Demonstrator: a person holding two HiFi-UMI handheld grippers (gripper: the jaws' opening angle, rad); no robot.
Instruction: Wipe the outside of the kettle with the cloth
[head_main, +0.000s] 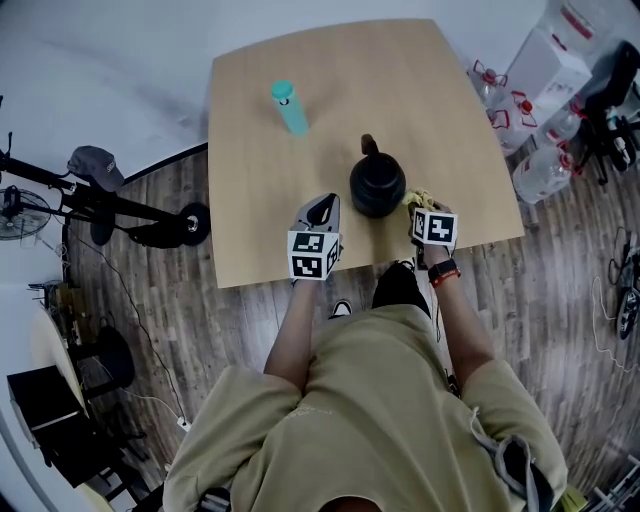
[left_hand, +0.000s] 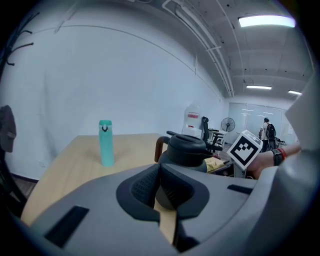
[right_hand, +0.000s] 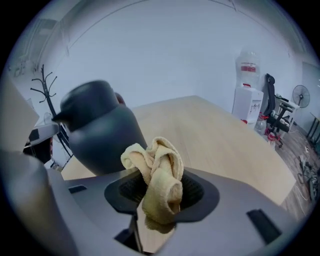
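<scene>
The right gripper (right_hand: 159, 194) is clamping its jaws on a yellow cloth (right_hand: 156, 176). The cloth is bunching into a twisted wad that is sticking up and out past the jaw tips. The left gripper (left_hand: 161, 186) is keeping its jaws pressed together with nothing between them, and bare tabletop is showing through the slot beneath. Both grippers are hovering over the near edge of the table (head_main: 430, 90), each held in one of the person's hands.

The kettle (head_main: 377, 185) is standing upright on the table between the two grippers, nearer the right one. It is dark, with a brown handle pointing away from the person. In the right gripper view it is filling the left side, just beside the cloth; whether the cloth is touching its wall cannot be told. In the left gripper view it is sitting straight ahead, beyond the closed jaws.

A teal bottle (head_main: 289, 107) is standing upright farther back on the table, well apart from the kettle and to its left.

Beyond the table, large water jugs (head_main: 545, 172) are lying on the wooden floor at the right, and a scooter (head_main: 120, 208) is resting at the left.
</scene>
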